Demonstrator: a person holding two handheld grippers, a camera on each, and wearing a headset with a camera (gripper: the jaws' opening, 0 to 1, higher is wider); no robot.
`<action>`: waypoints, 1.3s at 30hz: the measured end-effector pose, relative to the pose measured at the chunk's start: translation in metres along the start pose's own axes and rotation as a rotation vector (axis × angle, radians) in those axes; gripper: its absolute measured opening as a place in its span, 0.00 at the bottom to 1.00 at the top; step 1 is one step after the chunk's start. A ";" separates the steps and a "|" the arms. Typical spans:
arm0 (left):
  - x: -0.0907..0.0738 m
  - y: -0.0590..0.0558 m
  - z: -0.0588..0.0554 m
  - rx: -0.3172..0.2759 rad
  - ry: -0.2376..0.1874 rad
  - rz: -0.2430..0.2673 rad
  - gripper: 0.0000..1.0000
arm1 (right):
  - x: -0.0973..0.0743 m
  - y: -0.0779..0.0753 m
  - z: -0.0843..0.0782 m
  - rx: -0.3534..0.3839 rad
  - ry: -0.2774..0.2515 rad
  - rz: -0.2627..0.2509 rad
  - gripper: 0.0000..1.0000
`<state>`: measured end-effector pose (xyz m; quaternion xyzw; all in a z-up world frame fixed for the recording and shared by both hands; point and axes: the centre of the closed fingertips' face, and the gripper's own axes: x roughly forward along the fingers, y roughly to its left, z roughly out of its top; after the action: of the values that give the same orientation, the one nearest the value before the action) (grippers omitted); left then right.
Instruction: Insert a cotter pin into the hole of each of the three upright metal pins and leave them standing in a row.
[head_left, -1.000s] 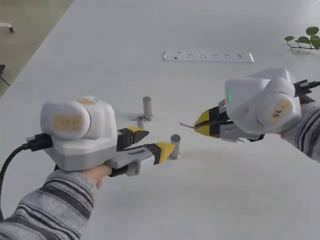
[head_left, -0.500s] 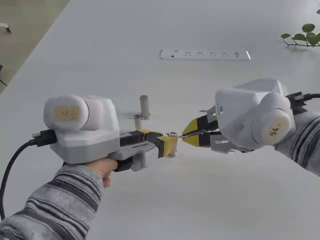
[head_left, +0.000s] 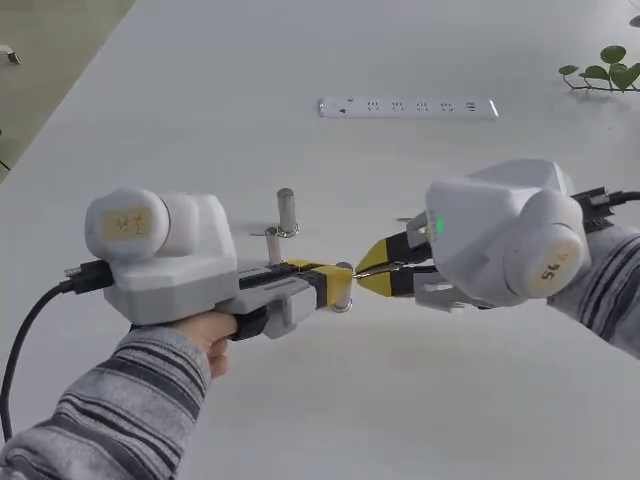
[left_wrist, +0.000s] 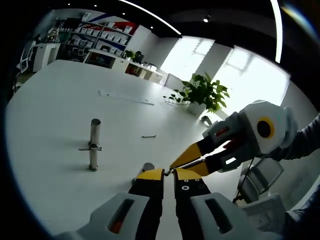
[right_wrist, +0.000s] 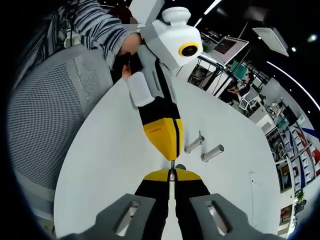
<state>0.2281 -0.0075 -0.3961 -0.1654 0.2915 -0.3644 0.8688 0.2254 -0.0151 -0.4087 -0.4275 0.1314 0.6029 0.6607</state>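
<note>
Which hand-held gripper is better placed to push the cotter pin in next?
Right. The right hand-held gripper is shut on the cotter pin, its tip at the nearest metal pin; the left hand-held gripper sits shut beside that pin.

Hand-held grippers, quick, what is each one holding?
Left hand-held gripper: shut on a metal pin.
Right hand-held gripper: shut on a cotter pin.

A white tabletop (head_left: 200, 80) spreads wide in the head view, with tan floor (head_left: 50, 40) at 10 o'clock, a power strip (head_left: 407, 107) at 12 and a plant (head_left: 607, 72) at 2. In the left gripper view, bright windows (left_wrist: 235, 70) stand at 1 and shelves (left_wrist: 95, 37) at 11. In the right gripper view, a mesh chair (right_wrist: 45, 125) sits at 9.
</note>
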 end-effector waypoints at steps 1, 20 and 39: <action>0.000 0.000 0.000 0.001 0.000 -0.001 0.02 | 0.000 0.000 0.002 0.001 -0.003 0.000 0.00; 0.001 -0.009 -0.002 0.184 -0.006 -0.039 0.00 | 0.000 0.001 0.000 0.131 -0.015 0.011 0.00; -0.011 -0.026 -0.010 0.451 0.015 -0.203 0.00 | -0.006 0.025 -0.007 0.610 -0.149 0.195 0.10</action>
<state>0.2016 -0.0174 -0.3865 0.0073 0.1913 -0.5070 0.8404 0.2038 -0.0265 -0.4193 -0.1500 0.2977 0.6256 0.7053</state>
